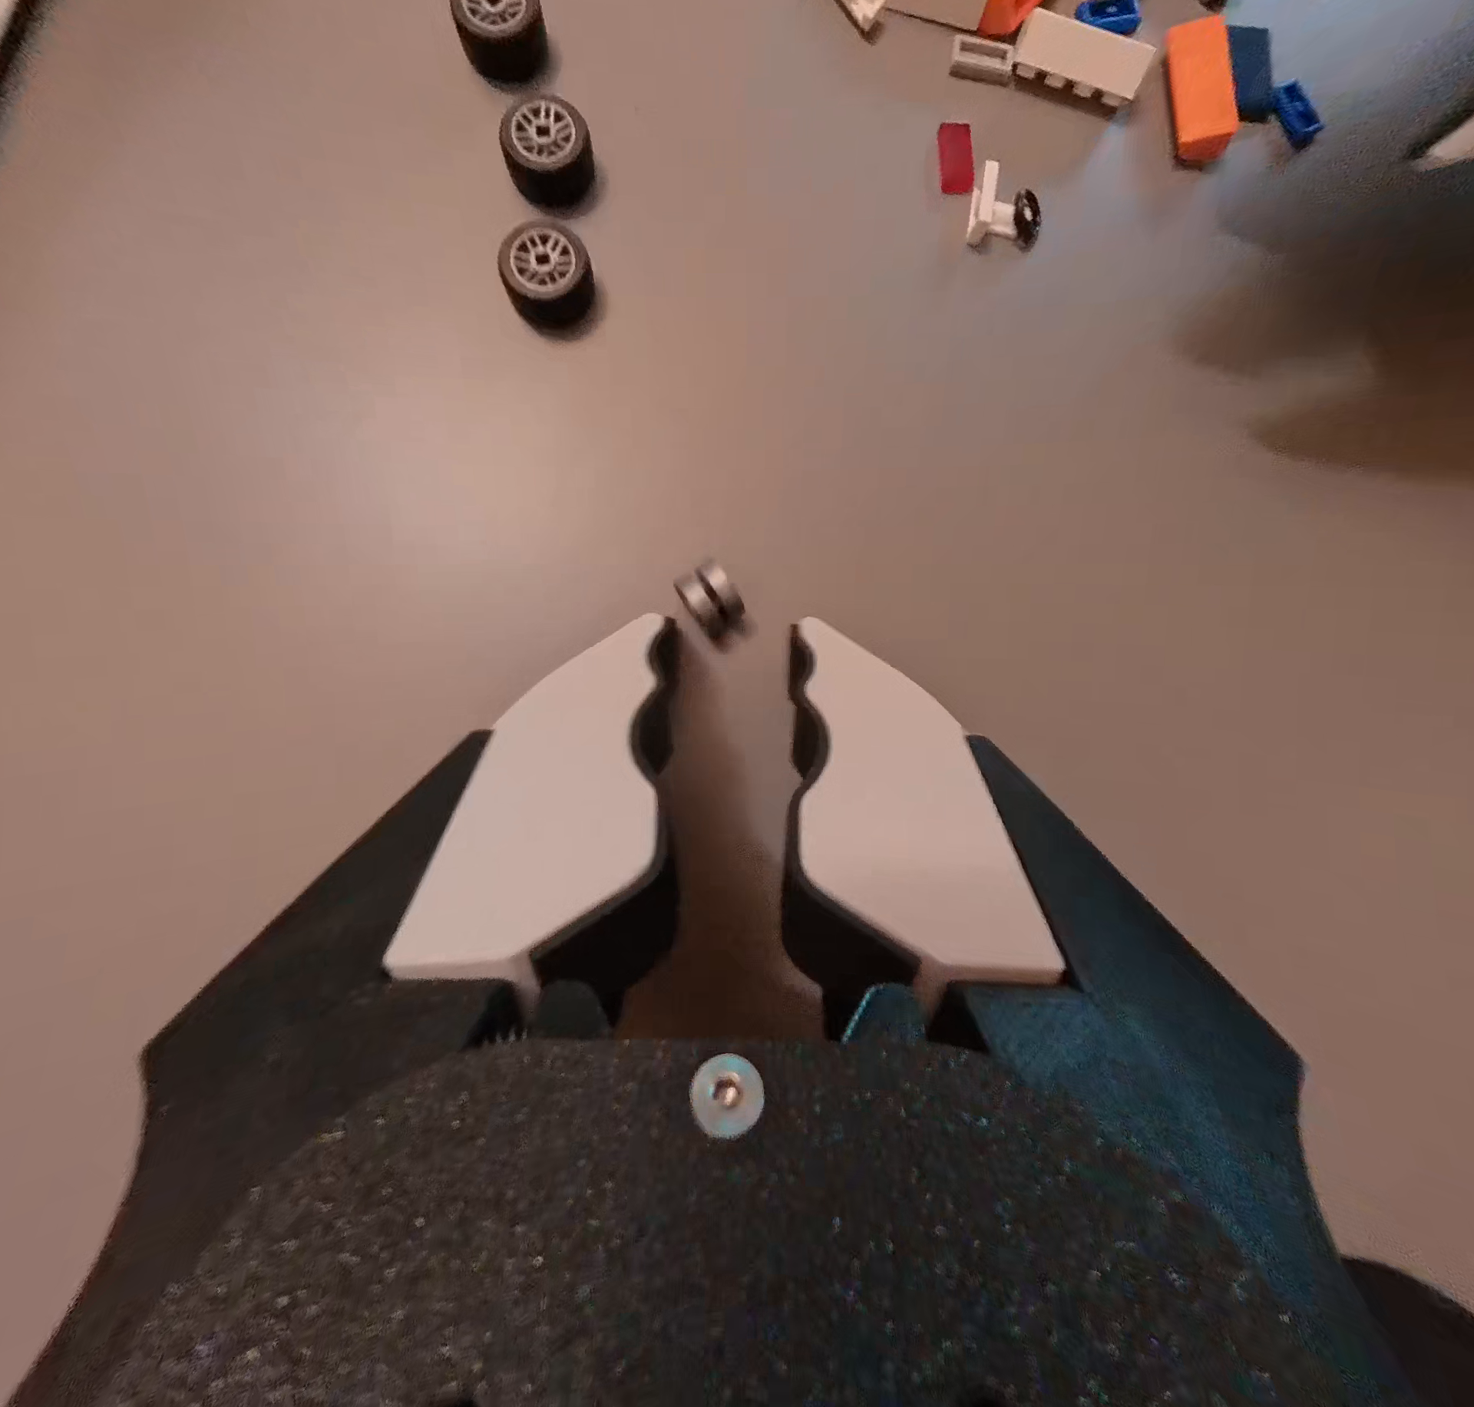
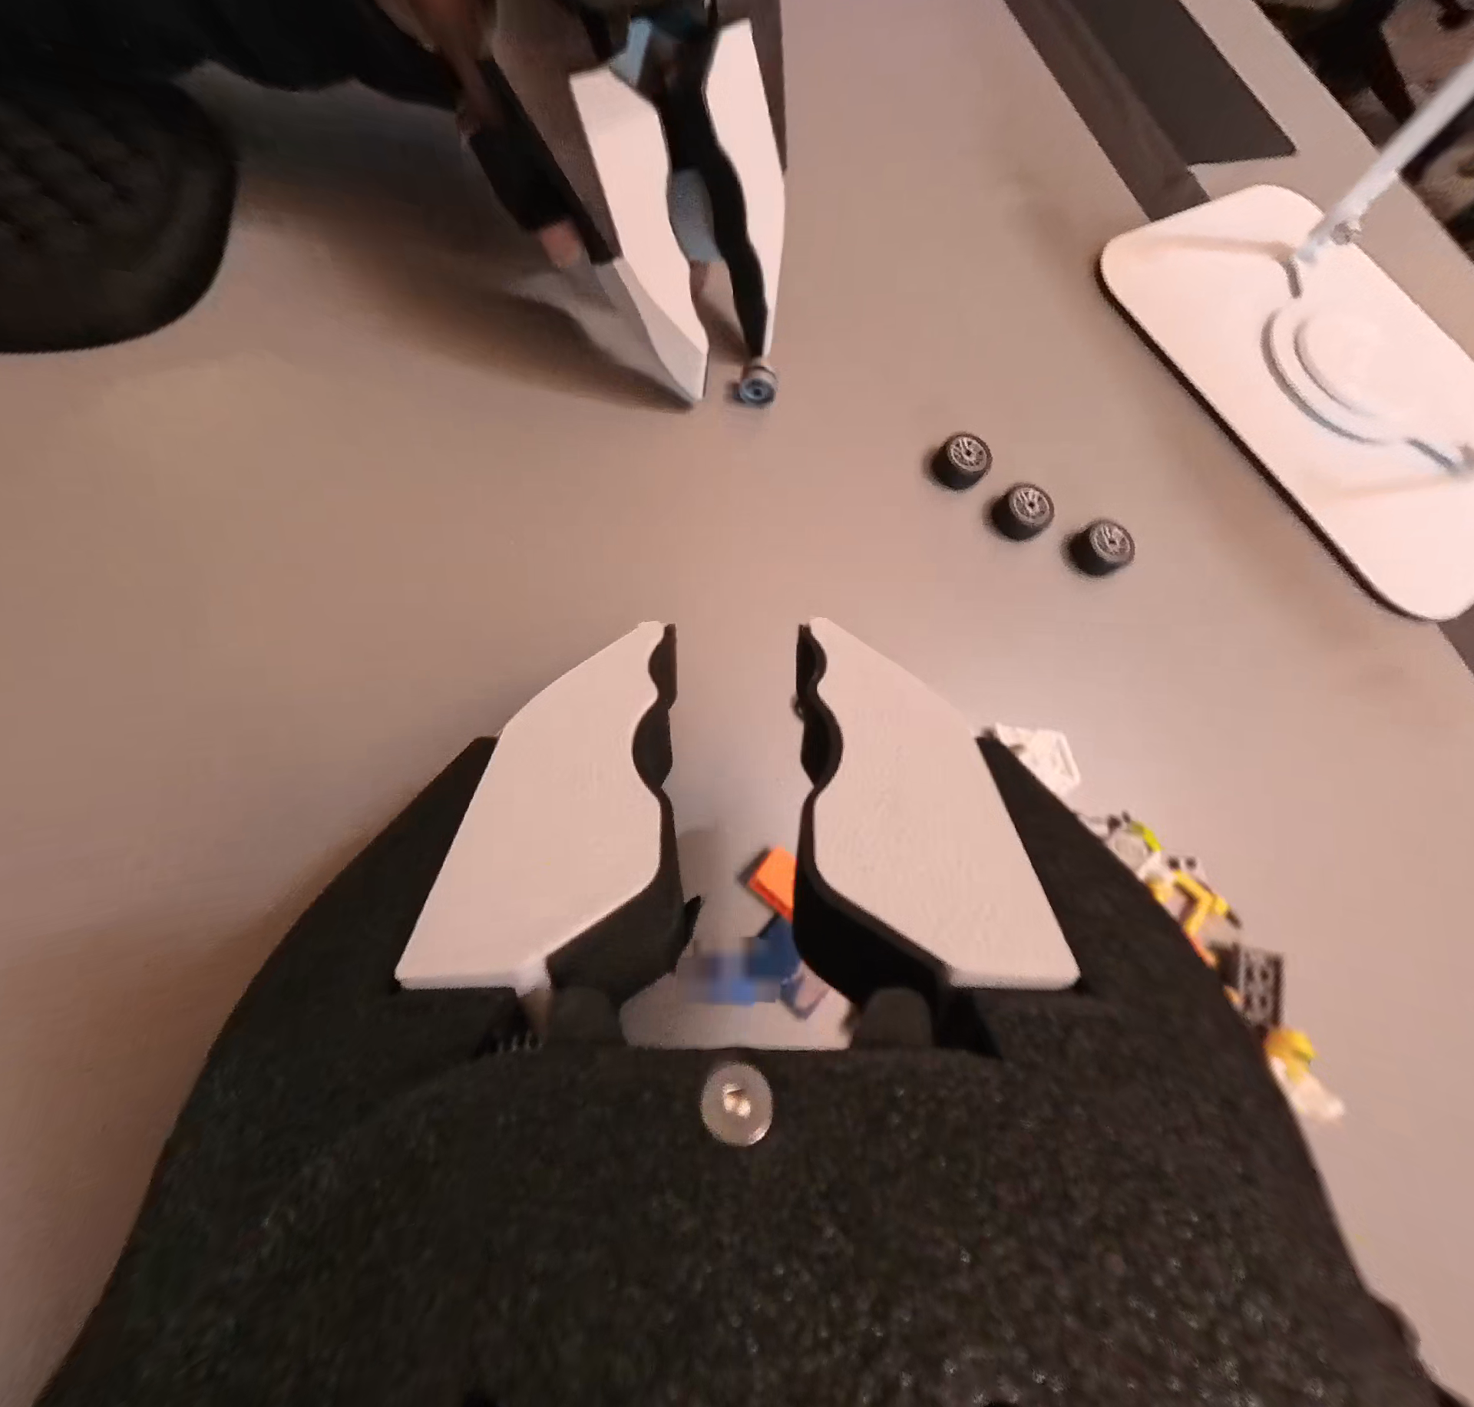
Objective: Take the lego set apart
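My left gripper (image 1: 732, 631) is open and empty, its tips just short of a small grey wheel hub (image 1: 712, 599) lying on the grey table (image 1: 319, 451). The hub also shows in the right wrist view (image 2: 754, 389), at the tips of the left gripper (image 2: 730, 364). Three black tyres with grey rims (image 1: 542, 142) stand in a row ahead to the left; the right wrist view shows them too (image 2: 1025, 510). My right gripper (image 2: 735, 635) is open and empty above the table. Loose white, orange and blue bricks (image 1: 1061, 37) lie at the far right.
A red tile (image 1: 955, 156) and a white bracket with a small black wheel (image 1: 1001, 208) lie near the pile. A white lamp base (image 2: 1292, 380) stands right of the tyres. Yellow and black pieces (image 2: 1196, 914) and orange and blue pieces (image 2: 770, 930) lie under my right gripper. A person's hand (image 2: 550, 236) holds the left gripper. There is about 15 centimetres between the tips of the two grippers. The right tips stand about 8 centimetres off the red tile (image 1: 955, 156).
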Available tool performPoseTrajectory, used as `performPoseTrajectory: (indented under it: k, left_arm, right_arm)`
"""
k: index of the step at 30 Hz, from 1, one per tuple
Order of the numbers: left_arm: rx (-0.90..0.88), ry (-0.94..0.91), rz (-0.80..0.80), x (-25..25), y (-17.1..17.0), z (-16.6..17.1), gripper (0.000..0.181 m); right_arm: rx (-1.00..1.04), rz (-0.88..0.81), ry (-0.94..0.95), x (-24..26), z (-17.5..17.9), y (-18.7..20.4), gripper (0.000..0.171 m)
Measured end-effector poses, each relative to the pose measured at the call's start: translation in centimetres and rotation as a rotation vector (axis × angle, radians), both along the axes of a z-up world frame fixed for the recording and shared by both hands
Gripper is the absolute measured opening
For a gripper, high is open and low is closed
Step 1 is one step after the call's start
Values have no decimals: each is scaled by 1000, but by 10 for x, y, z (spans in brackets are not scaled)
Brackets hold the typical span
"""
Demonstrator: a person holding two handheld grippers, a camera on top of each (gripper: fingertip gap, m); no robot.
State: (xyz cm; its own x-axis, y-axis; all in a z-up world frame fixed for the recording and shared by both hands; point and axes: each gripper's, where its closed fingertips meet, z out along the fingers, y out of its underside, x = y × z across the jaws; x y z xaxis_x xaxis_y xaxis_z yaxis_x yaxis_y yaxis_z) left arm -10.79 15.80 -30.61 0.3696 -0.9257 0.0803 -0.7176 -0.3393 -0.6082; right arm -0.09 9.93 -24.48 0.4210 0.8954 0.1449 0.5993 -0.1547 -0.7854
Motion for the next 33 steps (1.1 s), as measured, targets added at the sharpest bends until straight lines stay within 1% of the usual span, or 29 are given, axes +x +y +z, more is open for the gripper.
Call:
performPoseTrajectory:
  k: [1, 2, 5, 7, 8, 9, 11, 13, 15, 17, 18, 20, 23, 24, 28, 30, 32, 33]
  left_arm:
    - [28, 24, -1, 1, 4, 0, 10]
    - [65, 50, -16, 1, 6, 2, 0]
    - [201, 139, -96, -3, 6, 12, 0]
    - [367, 289, -166, -15, 11, 16, 0]
    - [434, 349, -220, -18, 10, 17, 0]
    - [469, 382, -241, -20, 10, 18, 0]
    - [422, 376, -210, -14, 11, 15, 3]
    - [333, 307, -136, -1, 17, 12, 20]
    - [246, 182, -60, 18, 30, 12, 30]
    - [171, 121, 30, 27, 48, 10, 40]
    - [142, 105, 48, 31, 54, 9, 44]
    - [136, 74, 29, 40, 59, 10, 40]
    - [231, 184, -34, 38, 68, 2, 22]
    - [260, 195, -50, 39, 69, 3, 12]
    - [374, 282, -110, 28, 67, 10, 10]
    - [482, 407, -143, 8, 70, 16, 10]
    - [588, 571, -183, -20, 74, 21, 10]
    - [610, 647, -208, -35, 73, 22, 10]
  right_arm:
    - [3, -20, 13, 5, 0, -2, 28]
    - [6, -35, 25, 10, 1, -4, 27]
    - [22, -64, 60, 21, 2, -10, 26]
    - [26, -82, 78, 26, 1, -12, 25]
    - [25, -92, 84, 29, -1, -11, 24]
    - [24, -100, 91, 31, -2, -11, 24]
    - [21, -113, 113, 33, -2, -9, 23]
    - [21, -124, 123, 34, -1, -7, 23]
    - [42, -137, 123, 38, 1, -5, 22]
    - [51, -149, 134, 41, 3, -4, 21]
    - [51, -156, 144, 42, 4, -4, 20]
    - [50, -169, 158, 45, 6, -3, 20]
    - [57, -174, 158, 47, 6, -2, 19]
    - [60, -174, 154, 47, 6, -2, 19]
    - [76, -173, 131, 49, 4, -2, 19]
    - [79, -172, 122, 50, 3, -2, 19]
    - [82, -171, 116, 49, 2, -3, 19]
    - [82, -170, 114, 49, 2, -3, 19]
